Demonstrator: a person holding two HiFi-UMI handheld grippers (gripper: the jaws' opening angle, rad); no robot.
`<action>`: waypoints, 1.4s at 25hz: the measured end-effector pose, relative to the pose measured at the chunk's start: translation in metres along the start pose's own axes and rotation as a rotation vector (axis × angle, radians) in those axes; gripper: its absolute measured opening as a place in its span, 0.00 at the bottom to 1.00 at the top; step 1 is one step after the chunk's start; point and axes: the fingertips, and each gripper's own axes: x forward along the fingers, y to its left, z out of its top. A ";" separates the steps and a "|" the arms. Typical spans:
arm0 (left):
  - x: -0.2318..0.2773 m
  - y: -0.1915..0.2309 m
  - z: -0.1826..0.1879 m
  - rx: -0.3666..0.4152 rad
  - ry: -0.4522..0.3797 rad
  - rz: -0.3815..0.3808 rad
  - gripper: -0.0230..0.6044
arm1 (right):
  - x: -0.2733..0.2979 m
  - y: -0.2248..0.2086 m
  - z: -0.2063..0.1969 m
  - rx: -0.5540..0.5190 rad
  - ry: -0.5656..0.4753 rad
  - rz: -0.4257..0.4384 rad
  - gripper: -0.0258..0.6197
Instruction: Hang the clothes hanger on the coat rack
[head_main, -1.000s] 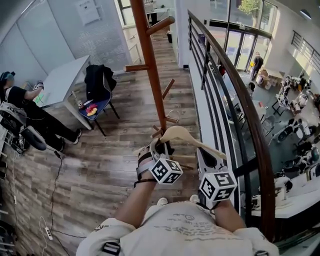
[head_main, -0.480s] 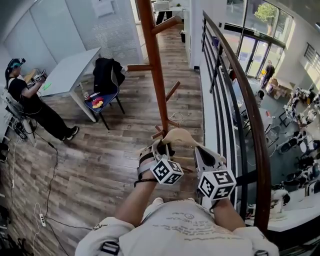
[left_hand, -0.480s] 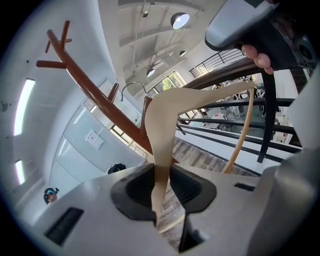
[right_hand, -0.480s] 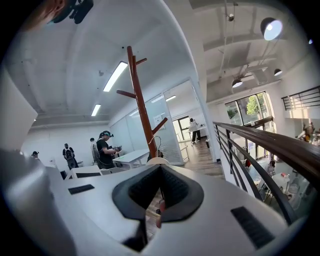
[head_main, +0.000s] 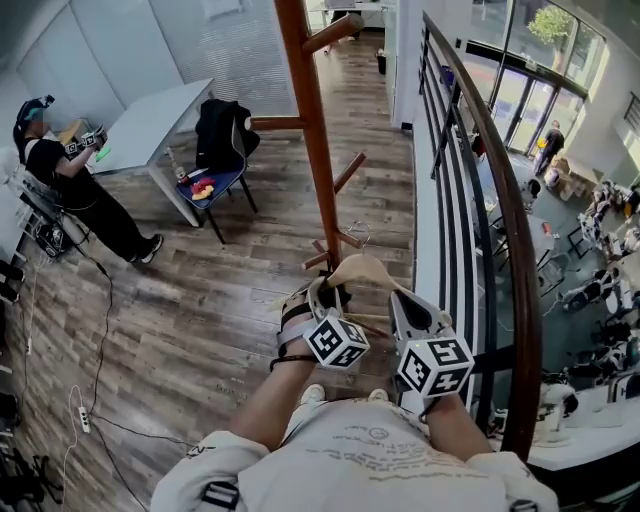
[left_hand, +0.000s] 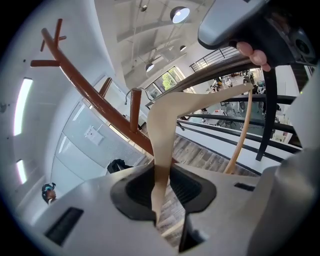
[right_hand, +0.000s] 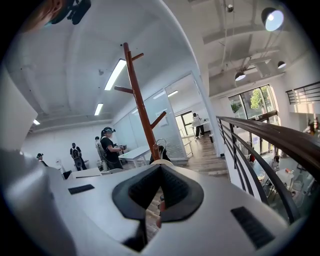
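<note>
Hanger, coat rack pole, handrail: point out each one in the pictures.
hanger (head_main: 362, 267): head view, on the crest of its pale wooden shoulders.
coat rack pole (head_main: 311, 130): head view, partway up the brown trunk.
handrail (right_hand: 270, 132): right gripper view, on the brown top rail.

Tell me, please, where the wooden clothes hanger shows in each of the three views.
Head view: the clothes hanger is lower centre, at the foot of the coat rack.
Left gripper view: centre, rising from between the jaws.
Right gripper view: only a pale sliver just above the jaws.
Shared landmark: the coat rack's brown pole.
</note>
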 end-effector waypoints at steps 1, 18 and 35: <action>0.000 -0.001 -0.001 -0.001 0.006 0.003 0.19 | -0.001 -0.001 -0.001 0.003 0.003 0.003 0.04; 0.012 -0.005 -0.037 -0.063 0.119 0.051 0.19 | -0.001 0.000 -0.006 -0.016 0.042 0.057 0.04; 0.040 0.006 -0.059 -0.147 0.140 0.069 0.20 | 0.008 0.000 -0.015 -0.068 0.077 0.062 0.04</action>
